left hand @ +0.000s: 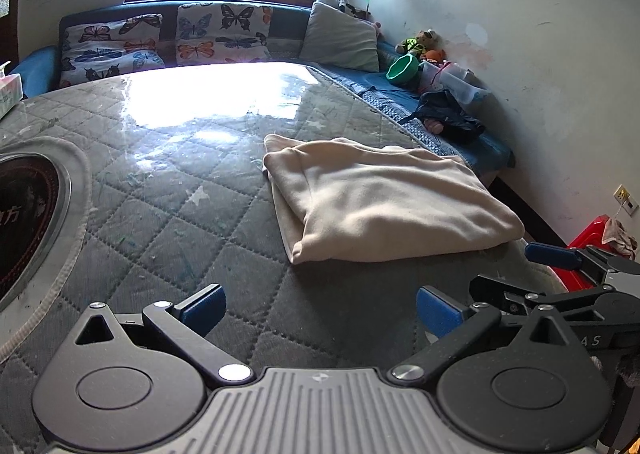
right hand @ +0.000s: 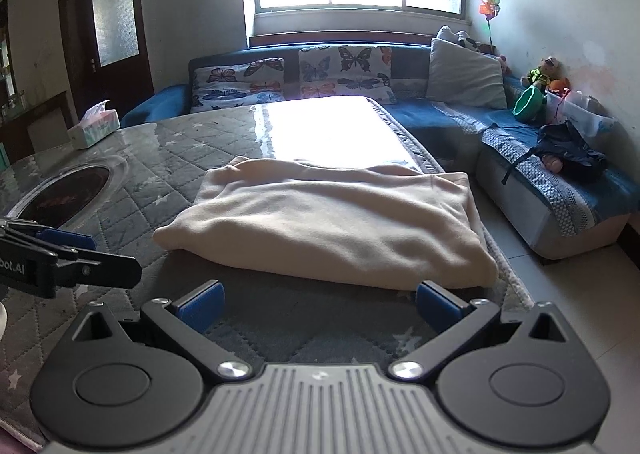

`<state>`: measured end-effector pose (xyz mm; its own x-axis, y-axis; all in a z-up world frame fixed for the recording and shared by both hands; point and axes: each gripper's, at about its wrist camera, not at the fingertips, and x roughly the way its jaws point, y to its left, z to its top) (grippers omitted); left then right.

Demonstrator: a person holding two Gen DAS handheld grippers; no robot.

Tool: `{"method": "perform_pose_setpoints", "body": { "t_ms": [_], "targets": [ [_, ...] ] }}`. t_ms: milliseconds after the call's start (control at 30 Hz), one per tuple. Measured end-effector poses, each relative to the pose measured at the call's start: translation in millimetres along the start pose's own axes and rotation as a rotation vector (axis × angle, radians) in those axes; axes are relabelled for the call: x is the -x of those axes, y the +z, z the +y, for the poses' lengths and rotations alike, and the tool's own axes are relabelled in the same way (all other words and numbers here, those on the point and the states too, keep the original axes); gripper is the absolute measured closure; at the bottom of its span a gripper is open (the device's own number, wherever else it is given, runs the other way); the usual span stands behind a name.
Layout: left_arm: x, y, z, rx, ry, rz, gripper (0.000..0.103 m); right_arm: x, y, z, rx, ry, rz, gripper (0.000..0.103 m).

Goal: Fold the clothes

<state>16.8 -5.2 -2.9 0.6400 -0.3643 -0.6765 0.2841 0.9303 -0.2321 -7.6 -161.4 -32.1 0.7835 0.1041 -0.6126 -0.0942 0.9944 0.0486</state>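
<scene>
A cream garment [left hand: 384,194] lies folded into a thick rectangle on the grey quilted table [left hand: 160,214]; it also shows in the right wrist view [right hand: 332,222]. My left gripper [left hand: 320,312] is open and empty, low over the table, short of the garment's near left corner. My right gripper [right hand: 320,304] is open and empty, just before the garment's near edge. The right gripper also shows at the right of the left view [left hand: 552,254], and the left gripper at the left of the right view [right hand: 68,238].
A round black cooktop [left hand: 24,210] is set in the table at left. A tissue box [right hand: 94,126] stands at the table's far left. A blue sofa [right hand: 540,174] with butterfly cushions, toys, a green bowl [left hand: 402,68] and dark clothes [left hand: 448,112] runs behind and right. A red stool [left hand: 588,250] stands right.
</scene>
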Motion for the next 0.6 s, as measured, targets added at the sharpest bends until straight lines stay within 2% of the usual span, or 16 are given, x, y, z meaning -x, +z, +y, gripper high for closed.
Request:
{"method": "perform_pose_setpoints", "body": {
  "t_ms": [600],
  "targets": [
    [6, -11, -10, -0.006, 0.009, 0.039, 0.0, 10, -13, 8, -0.003, 0.014, 0.006, 0.0]
  ]
}}
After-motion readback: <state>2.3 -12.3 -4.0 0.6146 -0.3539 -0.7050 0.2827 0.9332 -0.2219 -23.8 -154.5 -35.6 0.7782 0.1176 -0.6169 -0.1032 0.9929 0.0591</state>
